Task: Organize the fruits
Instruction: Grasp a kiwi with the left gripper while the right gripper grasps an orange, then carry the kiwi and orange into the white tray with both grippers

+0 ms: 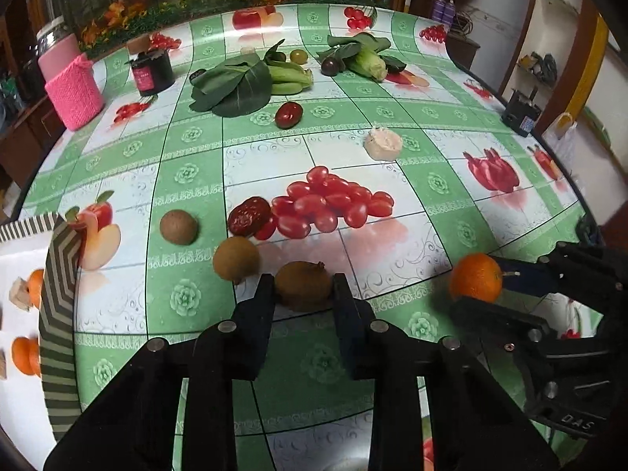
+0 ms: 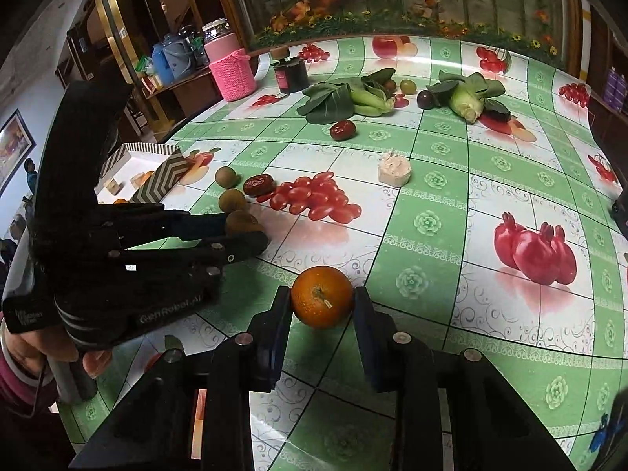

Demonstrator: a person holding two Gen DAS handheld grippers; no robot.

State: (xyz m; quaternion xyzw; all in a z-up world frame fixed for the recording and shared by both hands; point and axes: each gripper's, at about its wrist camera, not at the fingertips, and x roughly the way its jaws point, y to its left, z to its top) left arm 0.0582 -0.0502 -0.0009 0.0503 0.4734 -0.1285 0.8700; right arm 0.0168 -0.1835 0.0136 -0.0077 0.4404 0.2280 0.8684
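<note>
My left gripper [image 2: 251, 231]: black body, silver rivets, white "GenRobot.AI" lettering, white stripes near handle. My right gripper [image 2: 322, 306]: black linkage arms, round silver pins, dark blue finger pads [image 2: 367, 337]. Magenta sleeve [image 2: 15, 386] at my wrist.

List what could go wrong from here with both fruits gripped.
1. The left gripper pinches the round kiwi only with its fingers' tips; it could roll out on lifting.
2. A second kiwi sits just beside the left fingers and may get knocked.
3. The right gripper holds the orange close to the left gripper; carrying both to the striped box risks a collision.
</note>
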